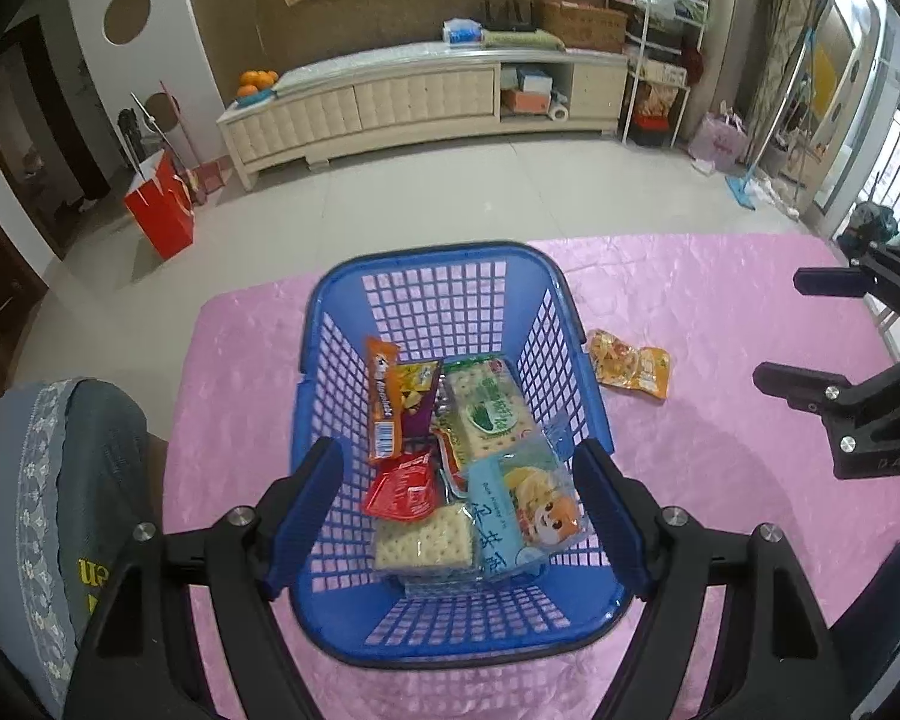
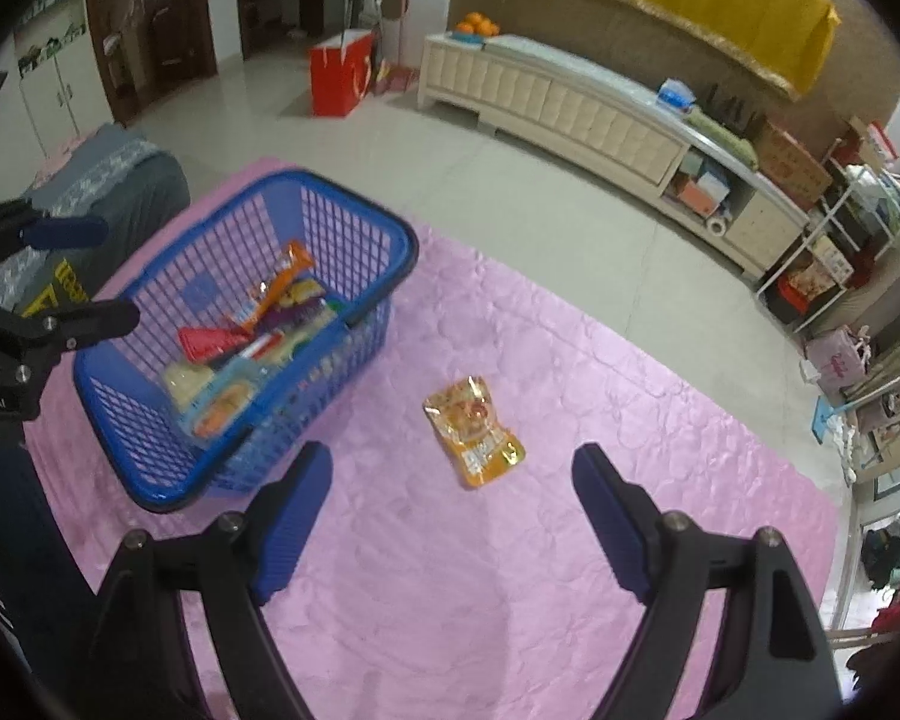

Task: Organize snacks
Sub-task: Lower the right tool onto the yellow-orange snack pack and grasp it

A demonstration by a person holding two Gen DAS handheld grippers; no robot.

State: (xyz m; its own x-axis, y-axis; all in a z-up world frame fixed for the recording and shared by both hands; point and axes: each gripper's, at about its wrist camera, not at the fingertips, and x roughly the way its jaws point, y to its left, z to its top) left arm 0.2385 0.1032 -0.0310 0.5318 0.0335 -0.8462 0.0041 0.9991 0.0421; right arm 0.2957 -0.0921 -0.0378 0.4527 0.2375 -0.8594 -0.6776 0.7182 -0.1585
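Observation:
A blue plastic basket [image 1: 426, 255] stands on the pink tablecloth [image 1: 720, 312] and holds several snack packs: an orange bar [image 1: 383, 402], cracker packs [image 1: 486, 408], a red pouch [image 1: 401, 489] and a light blue bag [image 1: 528, 510]. My left gripper [image 1: 459, 507] hovers over the basket, open, with nothing between its blue pads. One orange snack packet [image 2: 474, 432] lies flat on the cloth to the right of the basket [image 2: 330, 186]. My right gripper [image 2: 453, 456] is open above the cloth just in front of that packet, not touching it.
A chair with a grey cover [image 1: 60, 480] stands at the table's left edge. The far edge of the table drops to a tiled floor [image 1: 450, 192] with a red bag [image 1: 162, 210] and a long cream cabinet [image 1: 420, 96] beyond.

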